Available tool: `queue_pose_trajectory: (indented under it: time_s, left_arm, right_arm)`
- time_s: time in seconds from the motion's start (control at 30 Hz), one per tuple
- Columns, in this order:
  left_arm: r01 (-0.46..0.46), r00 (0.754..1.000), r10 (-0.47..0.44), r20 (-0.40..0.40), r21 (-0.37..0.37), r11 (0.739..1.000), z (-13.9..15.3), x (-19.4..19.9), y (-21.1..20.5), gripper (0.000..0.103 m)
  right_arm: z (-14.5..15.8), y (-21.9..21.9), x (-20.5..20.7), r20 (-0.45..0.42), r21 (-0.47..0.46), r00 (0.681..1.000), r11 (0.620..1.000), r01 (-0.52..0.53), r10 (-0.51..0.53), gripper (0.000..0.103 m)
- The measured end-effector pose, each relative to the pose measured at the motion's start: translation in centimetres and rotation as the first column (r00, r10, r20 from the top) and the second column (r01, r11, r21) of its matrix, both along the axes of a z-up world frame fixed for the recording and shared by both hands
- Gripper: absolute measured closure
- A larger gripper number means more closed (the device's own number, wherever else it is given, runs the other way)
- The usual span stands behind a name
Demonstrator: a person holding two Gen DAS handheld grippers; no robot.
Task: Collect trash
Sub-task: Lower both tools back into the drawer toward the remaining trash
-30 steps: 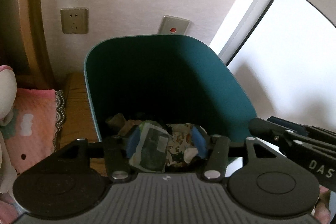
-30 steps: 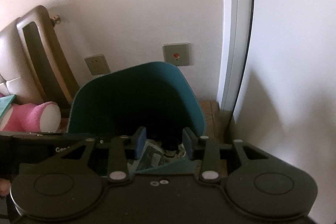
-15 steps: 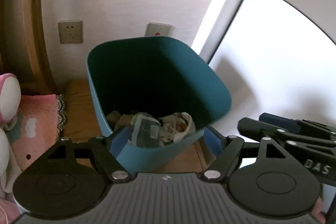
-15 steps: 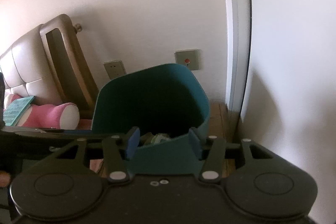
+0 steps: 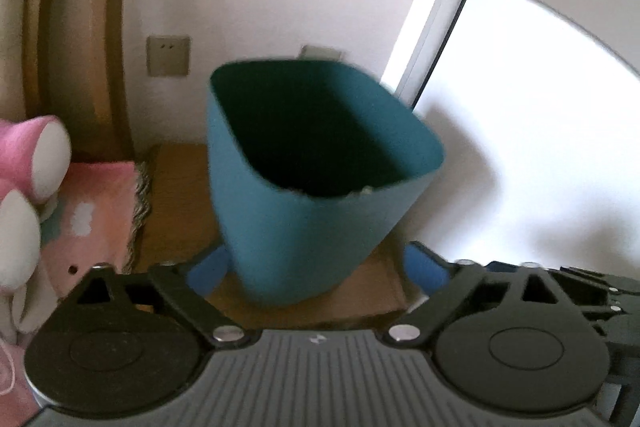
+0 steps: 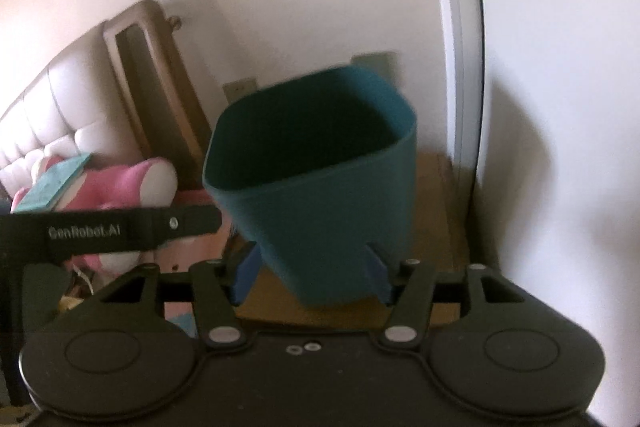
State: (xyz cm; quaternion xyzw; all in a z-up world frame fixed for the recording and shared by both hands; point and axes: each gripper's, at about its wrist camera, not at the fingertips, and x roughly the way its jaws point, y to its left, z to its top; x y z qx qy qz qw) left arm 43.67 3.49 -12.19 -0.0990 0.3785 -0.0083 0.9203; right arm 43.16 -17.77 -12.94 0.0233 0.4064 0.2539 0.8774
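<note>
Now, seen from the left wrist, the left gripper (image 5: 316, 267) stands released, its blue pads spread wide; the jaws have just been opening, and nothing is pinched between them. The teal bin (image 5: 316, 211) stands straight ahead of the fingers on a wooden bedside surface (image 5: 176, 195), its base framed between the pads but beyond them and clear of both. It stands upright, long axis vertical, mouth tilted slightly toward the camera. Only a pale scrap shows at the near rim, and the rest of the inside is dark, so how much trash it holds cannot be told from here. Left of it, past the surface's left edge, lie a pink blanket (image 5: 92, 211) and a plush toy (image 5: 36, 155); a wall socket (image 5: 168, 55) sits behind. Part of the right gripper's frame shows at the lower right.

From the right wrist, the right gripper (image 6: 312, 273) is likewise released, jaws also just opened, though less widely; the bin's (image 6: 320, 195) lower wall appears between the pads without either pressing on it. This view adds a padded headboard (image 6: 56, 119) and the left gripper's arm crossing at the left, but shows nothing inside the bin.

Judging by both views, the two hands are about equally near the bin, and any further piece of trash lies outside these frames.
</note>
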Motion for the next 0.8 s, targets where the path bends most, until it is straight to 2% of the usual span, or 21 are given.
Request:
queue_pose_trajectory:
  time_s: [0.2, 0.37, 0.5, 0.57, 0.63, 0.8]
  left_arm:
    - [-0.033, 0.997, 0.034, -0.064, 0.009, 0.999, -5.7, -1.9, 0.7, 0.001]
    - [-0.073, 0.984, 0.081, -0.161, 0.053, 0.996, -12.9, -3.5, 1.7, 0.001]
    - [-0.086, 0.963, 0.105, -0.248, 0.087, 0.992, -19.5, -4.7, 2.4, 0.001]
    - [-0.095, 0.949, 0.117, -0.292, 0.089, 0.992, -23.1, -5.4, 2.8, 0.001]
    - [-0.101, 0.932, 0.12, -0.342, 0.071, 0.992, -26.9, -6.2, 3.4, 0.001]
    - [-0.134, 0.884, 0.155, -0.441, 0.078, 0.988, -35.1, -8.2, 3.7, 0.001]
  right_arm:
    - [-5.1, -0.3, -2.0, -0.021, -0.015, 1.0, 1.0, 0.0, 0.0, 0.039]
    - [-11.2, -1.5, -3.3, -0.056, -0.04, 0.996, 0.997, 0.067, -0.069, 0.036]
    - [-17.3, -2.6, -4.0, -0.138, -0.085, 0.985, 0.992, 0.096, -0.107, 0.036]
    - [-20.9, -2.7, -4.2, -0.175, -0.166, 0.977, 0.982, 0.095, -0.124, 0.036]
    - [-24.8, -2.9, -4.5, -0.211, -0.237, 0.966, 0.967, 0.098, -0.149, 0.036]
    - [-33.9, -3.6, -5.5, -0.287, -0.291, 0.939, 0.951, 0.104, -0.191, 0.037]
